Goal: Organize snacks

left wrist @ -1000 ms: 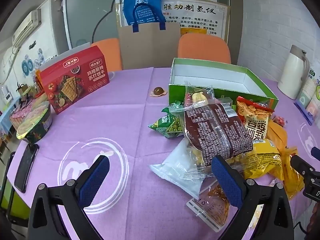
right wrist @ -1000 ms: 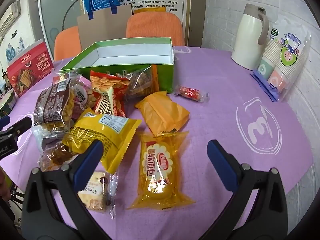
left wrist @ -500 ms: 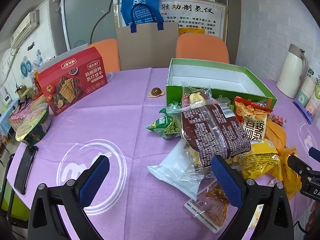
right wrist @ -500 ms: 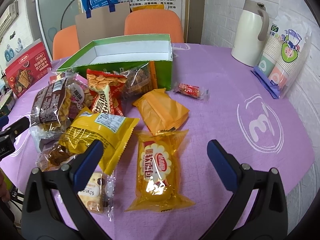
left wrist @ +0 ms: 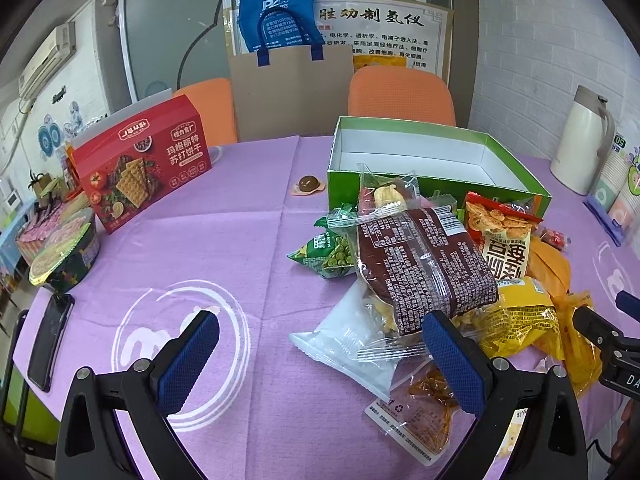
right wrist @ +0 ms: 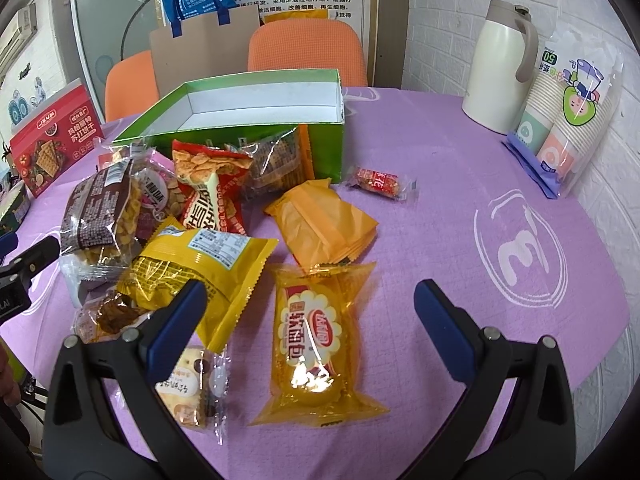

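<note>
At the far left of the left wrist view, a black phone is seen lying near the edge of the purple tablecloth, with a round tin just beyond it. Farther back, a red cracker box is stood tilted on the cloth. The left gripper is held wide apart over the near part of the table, with nothing between its blue pads; its right pad is seen in front of the near end of the snack pile. A small brown sweet is set alone near the left end of the green box, which is open on the far side of the table, its white inside showing. The snacks are heaped against the box's near wall: a green pea packet at the left, a brown-labelled packet on top, a white packet below it.

In the right wrist view, the right gripper is likewise spread wide and holds nothing. A yellow packet is partly hidden behind its left finger, and a small biscuit packet lies nearest. Between the fingers a clear yellow bread packet is laid flat, with an orange packet just beyond it. A red chip bag is propped near the box's wall. A small red candy is found apart to the right. At the far right a cream jug and a sleeve of paper cups are stood.
</note>
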`<state>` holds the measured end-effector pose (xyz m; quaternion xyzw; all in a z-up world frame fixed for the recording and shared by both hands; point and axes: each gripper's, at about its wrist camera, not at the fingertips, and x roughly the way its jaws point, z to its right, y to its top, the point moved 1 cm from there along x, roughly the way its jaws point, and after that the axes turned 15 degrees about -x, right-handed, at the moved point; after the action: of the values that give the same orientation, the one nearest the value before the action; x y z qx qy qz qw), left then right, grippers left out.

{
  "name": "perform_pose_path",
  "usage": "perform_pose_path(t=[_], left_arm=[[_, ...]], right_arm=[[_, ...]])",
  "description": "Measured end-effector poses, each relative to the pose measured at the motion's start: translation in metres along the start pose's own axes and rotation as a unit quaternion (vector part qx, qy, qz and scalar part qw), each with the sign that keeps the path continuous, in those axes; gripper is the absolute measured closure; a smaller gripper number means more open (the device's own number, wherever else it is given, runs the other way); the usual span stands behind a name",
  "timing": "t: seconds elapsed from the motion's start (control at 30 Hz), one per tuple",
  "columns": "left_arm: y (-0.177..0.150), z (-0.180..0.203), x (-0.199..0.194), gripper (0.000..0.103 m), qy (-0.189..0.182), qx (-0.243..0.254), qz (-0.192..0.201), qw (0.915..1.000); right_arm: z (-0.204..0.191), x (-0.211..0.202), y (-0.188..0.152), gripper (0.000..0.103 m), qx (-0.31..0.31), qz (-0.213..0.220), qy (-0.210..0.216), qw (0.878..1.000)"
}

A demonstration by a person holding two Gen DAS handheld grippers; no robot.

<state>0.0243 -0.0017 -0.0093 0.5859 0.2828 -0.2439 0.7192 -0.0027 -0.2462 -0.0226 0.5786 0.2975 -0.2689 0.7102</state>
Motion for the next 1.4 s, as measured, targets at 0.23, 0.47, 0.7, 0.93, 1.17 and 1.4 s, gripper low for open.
perform_pose_path(t=[0.23,0.47,0.7,0.93,1.17,1.4], left_arm=[[-0.001,-0.001,0.000,0.000,-0.003,-0.001,-0.002,1.0000],[0.001,-0.005,0.003,0.000,-0.014,-0.010,-0.009,0.9998],[0.022,-0.002,0.001,0.000,-0.081,0.023,-0.028,0.9961],[0.037,-0.004,0.005,0.005,-0.144,0.011,-0.063,0.9875],[0.043,-0.002,0.041,0.044,-0.166,-0.019,-0.137,0.9763],[0.044,-0.005,0.050,0.043,-0.191,-0.035,-0.168,0.9665]], right_arm=[[-0.003,0.000,0.001,0.000,-0.002,-0.002,0.001,1.000],[-0.006,0.002,0.002,0.000,-0.003,-0.004,0.001,1.000],[-0.015,-0.003,0.017,0.000,-0.024,0.043,0.084,0.995],[-0.054,0.004,0.042,0.000,-0.081,0.064,0.191,0.976],[-0.080,0.025,0.054,0.000,-0.097,0.033,0.227,0.969],[-0.090,0.041,0.065,0.011,-0.103,0.021,0.251,0.962]])
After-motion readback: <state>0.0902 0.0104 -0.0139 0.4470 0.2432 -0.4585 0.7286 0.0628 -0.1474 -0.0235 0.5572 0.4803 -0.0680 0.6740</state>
